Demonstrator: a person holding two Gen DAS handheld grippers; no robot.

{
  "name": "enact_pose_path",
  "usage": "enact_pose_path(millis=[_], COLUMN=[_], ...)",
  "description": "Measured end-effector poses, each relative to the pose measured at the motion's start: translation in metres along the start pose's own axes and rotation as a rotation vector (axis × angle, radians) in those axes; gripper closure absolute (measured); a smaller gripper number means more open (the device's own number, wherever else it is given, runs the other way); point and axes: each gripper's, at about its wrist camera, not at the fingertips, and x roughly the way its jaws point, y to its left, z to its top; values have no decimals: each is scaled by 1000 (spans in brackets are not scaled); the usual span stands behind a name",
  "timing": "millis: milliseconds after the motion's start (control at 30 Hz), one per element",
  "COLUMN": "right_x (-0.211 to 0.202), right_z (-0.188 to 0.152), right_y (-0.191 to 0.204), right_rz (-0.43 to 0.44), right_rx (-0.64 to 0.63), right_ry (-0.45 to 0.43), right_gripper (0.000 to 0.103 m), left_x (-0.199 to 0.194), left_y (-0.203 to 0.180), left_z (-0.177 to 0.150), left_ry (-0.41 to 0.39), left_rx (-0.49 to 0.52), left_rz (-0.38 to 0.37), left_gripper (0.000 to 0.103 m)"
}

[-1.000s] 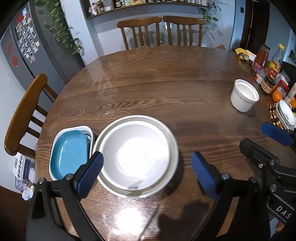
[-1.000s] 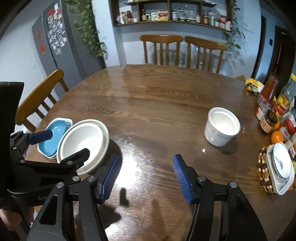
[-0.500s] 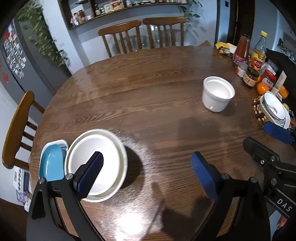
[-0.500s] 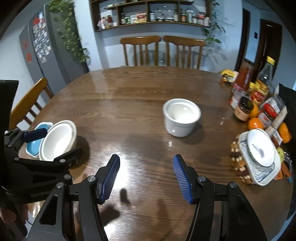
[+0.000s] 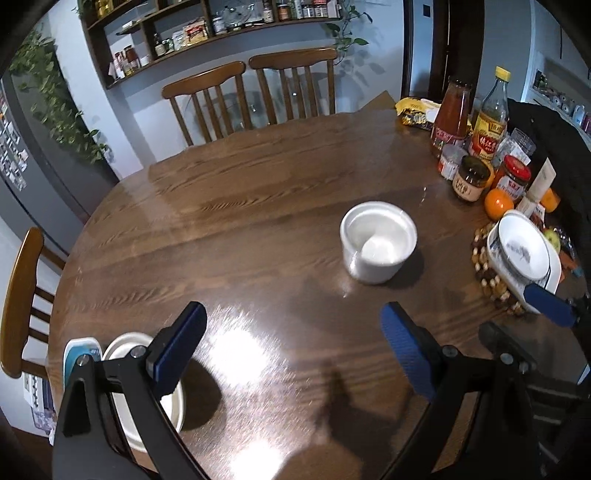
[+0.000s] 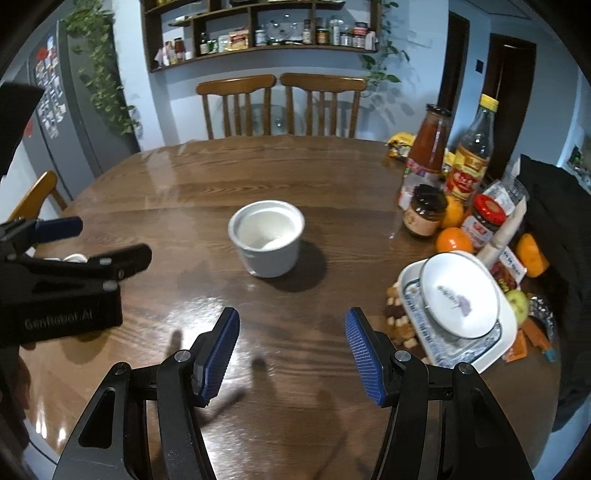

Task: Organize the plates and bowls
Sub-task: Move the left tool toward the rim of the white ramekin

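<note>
Nearest the left wrist camera, the left claw (image 5: pixel 291 347) hangs over the round wooden counter (image 5: pixel 229 236) with its blue pads spread wide and only bare wood between them. Just behind its left finger, at the near left edge of the counter, sits a white bowl (image 5: pixel 122 345), partly hidden by the finger, and touching it on the far left is a sliver of a blue dish in a white tray (image 5: pixel 77 350).

The right claw (image 6: pixel 291 350) also stands about half open, gripping nothing, above a glossy patch of the counter (image 6: pixel 221 177). In the right wrist view the left claw (image 6: pixel 92 243) reaches in from the left side, its pads apart.

Beyond both claws, near the middle of the counter, a deep white ceramic bowl (image 6: pixel 266 242) stands upright and alone, empty as far as can be seen; it is the same white ceramic bowl (image 5: pixel 378 240) seen right of centre from the left wrist. To the right, by the counter's edge, a white plate (image 6: pixel 460 293) lies tilted on a rectangular white dish (image 6: pixel 506 328) resting on a beaded trivet (image 6: pixel 397 317).

Farther right are oranges (image 6: pixel 453 239), jars (image 6: pixel 424 210), a sauce bottle (image 6: pixel 430 140) and a yellow-capped bottle (image 6: pixel 474 147). Two wooden chairs (image 6: pixel 280 105) stand at the far side, under a wall shelf (image 6: pixel 258 35) of jars.
</note>
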Motion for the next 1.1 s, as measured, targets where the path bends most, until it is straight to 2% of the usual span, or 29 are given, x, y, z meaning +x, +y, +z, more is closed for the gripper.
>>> enact_pose_path(millis=[233, 367, 700, 1100], right_x=[6, 14, 43, 72], right_z=[15, 25, 41, 54], right_y=[-21, -32, -41, -44], right_rz=[-13, 5, 47, 73], right_rx=[11, 48, 82, 89], right_ry=[-17, -19, 9, 42], right_gripper=[42, 42, 42, 42], left_x=[19, 46, 95, 129], left_y=[-17, -19, -24, -29], left_z=[31, 44, 50, 58], left_ry=[0, 39, 132, 203], left_rx=[-13, -47, -79, -48], left_rz=[-8, 18, 19, 27], left_gripper=[8, 8, 8, 8])
